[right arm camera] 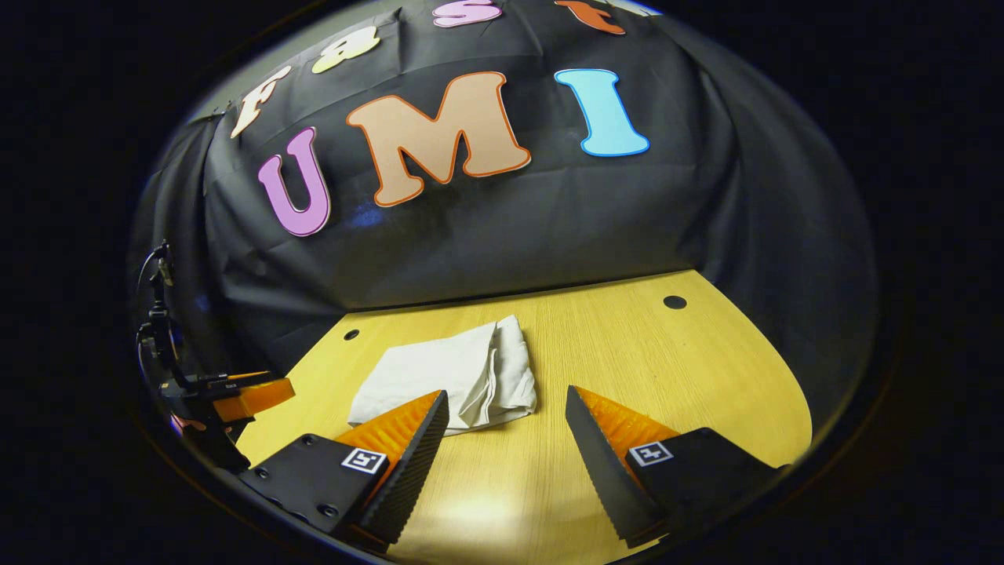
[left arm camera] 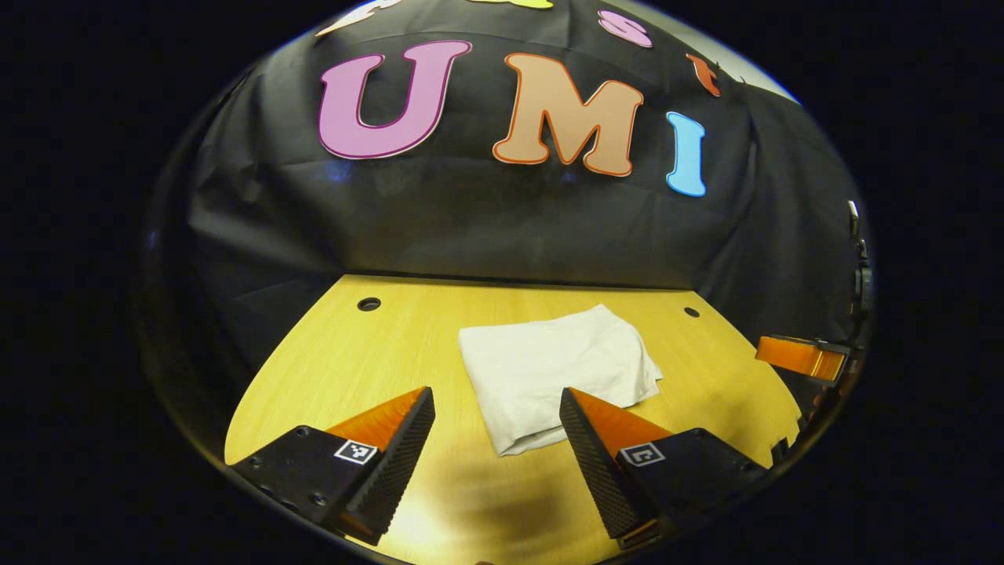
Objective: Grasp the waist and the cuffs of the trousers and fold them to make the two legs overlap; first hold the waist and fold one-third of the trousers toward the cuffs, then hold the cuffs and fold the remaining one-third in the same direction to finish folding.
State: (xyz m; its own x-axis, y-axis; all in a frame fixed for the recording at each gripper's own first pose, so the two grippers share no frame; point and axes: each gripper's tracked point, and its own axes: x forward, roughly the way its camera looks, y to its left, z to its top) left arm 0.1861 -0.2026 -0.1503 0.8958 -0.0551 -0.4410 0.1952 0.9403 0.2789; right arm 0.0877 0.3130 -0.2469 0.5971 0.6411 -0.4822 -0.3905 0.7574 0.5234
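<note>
left gripper (left arm camera: 496, 416) is hovering with fingers spread wide, pinching nothing, just short of the near edge of the trousers (left arm camera: 553, 369). right gripper (right arm camera: 506, 420) is likewise hanging with fingers spread, empty, the trousers (right arm camera: 451, 373) lying just beyond its left finger. the trousers are sitting folded into a compact white bundle on the tabletop (left arm camera: 376, 353), layered edges showing on one side. beyond the trousers, two round holes are sitting near the tabletop's far edge.
</note>
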